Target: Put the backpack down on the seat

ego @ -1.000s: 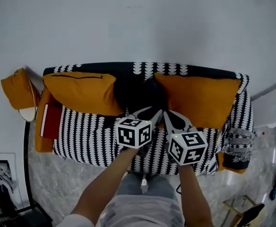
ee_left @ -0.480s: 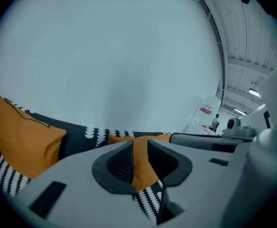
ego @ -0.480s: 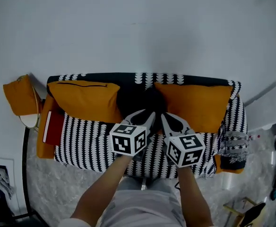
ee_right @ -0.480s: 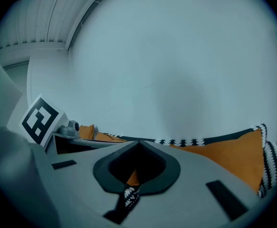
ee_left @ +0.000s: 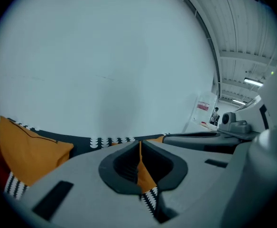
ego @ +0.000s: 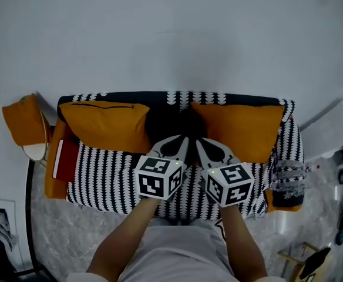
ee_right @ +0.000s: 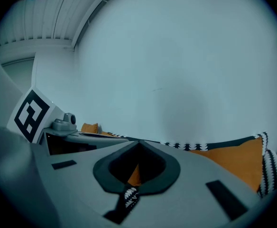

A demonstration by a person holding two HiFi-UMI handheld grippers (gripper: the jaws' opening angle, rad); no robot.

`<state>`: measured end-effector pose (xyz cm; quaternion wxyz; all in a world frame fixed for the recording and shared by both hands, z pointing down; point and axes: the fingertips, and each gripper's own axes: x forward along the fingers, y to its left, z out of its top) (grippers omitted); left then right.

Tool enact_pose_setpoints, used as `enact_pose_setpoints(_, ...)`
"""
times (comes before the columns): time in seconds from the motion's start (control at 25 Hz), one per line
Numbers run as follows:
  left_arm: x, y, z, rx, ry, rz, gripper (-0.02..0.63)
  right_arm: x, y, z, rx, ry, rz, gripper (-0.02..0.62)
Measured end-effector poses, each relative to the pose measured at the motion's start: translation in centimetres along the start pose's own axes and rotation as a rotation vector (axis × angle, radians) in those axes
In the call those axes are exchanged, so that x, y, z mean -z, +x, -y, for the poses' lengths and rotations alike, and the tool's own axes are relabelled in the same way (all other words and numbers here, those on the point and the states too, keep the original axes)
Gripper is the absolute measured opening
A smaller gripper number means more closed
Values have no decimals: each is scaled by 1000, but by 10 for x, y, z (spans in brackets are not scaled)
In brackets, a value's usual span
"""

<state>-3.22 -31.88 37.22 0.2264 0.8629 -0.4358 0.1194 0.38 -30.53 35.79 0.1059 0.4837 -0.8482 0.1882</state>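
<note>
A dark backpack (ego: pixel 172 119) rests on the seat of a black-and-white patterned sofa (ego: pixel 101 170), leaning on the backrest between two orange cushions (ego: pixel 104 125) (ego: pixel 242 128). My left gripper (ego: pixel 182 141) (ee_left: pixel 139 141) hovers just in front of the backpack. Its jaws have just been closing and now meet with nothing between them. My right gripper (ego: pixel 199 143) (ee_right: pixel 138 143) is beside it, also shut and empty. Neither gripper holds the backpack. In both gripper views only the wall, the sofa's top edge and the cushions show past the jaws.
A red book (ego: pixel 63 156) lies at the sofa's left end. Beside it is a round side table (ego: pixel 35 151) with an orange cushion (ego: pixel 20 121) above it. A grey cloth (ego: pixel 286 172) hangs over the right armrest. White wall behind, marble floor in front.
Both grippers have drawn back from the backpack toward me and risen. The left gripper's jaws have closed. The backpack stays on the seat.
</note>
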Motion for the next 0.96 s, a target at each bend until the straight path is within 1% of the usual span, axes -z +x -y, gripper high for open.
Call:
enact_pose_setpoints(0.12,-2,-6,-4,-15,9,9,6,-2,0,-3,2,-11,3,2)
enact_pose_setpoints(0.48,2,-8,-13,-32,7,4,5,-2,7,-9,-9,-27,-6,2)
enact_pose_setpoints(0.64,3,-3,-14,-27,-1,-4,5,-1,10,-6,-5,-26,-13,2)
enact_pose_setpoints(0.96,3,2,-14,-21,11,-13,5,-4,11,0,18,-19,-2,2)
